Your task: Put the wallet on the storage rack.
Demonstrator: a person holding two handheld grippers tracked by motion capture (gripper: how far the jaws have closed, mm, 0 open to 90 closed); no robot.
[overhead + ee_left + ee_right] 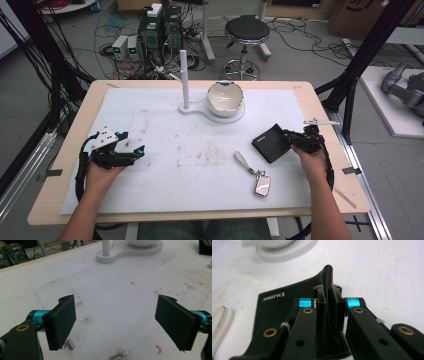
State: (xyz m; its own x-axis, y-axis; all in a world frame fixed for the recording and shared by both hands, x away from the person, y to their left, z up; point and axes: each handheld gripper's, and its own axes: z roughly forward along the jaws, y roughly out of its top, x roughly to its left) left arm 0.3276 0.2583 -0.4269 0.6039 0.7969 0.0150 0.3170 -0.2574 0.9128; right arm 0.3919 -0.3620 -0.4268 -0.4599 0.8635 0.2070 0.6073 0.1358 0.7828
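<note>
Right gripper (pixel 295 140) pinches the wallet's (pixel 270 142) raised edge, right of the bowl (pixel 225 98). Left gripper (pixel 131 151) (jaws spread wide) rests on bare mat (pixel 165 175), well left of it.

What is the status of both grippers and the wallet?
Left gripper open, empty. Right gripper shut on wallet, edge pinched. Keys lie beside it, apart.

I read one marking: small pale lettering stamped on the black wallet (pixel 287 305), seen upside down, roughly "PLAYBOY"; exact reading uncertain. Nothing else legible.
</note>
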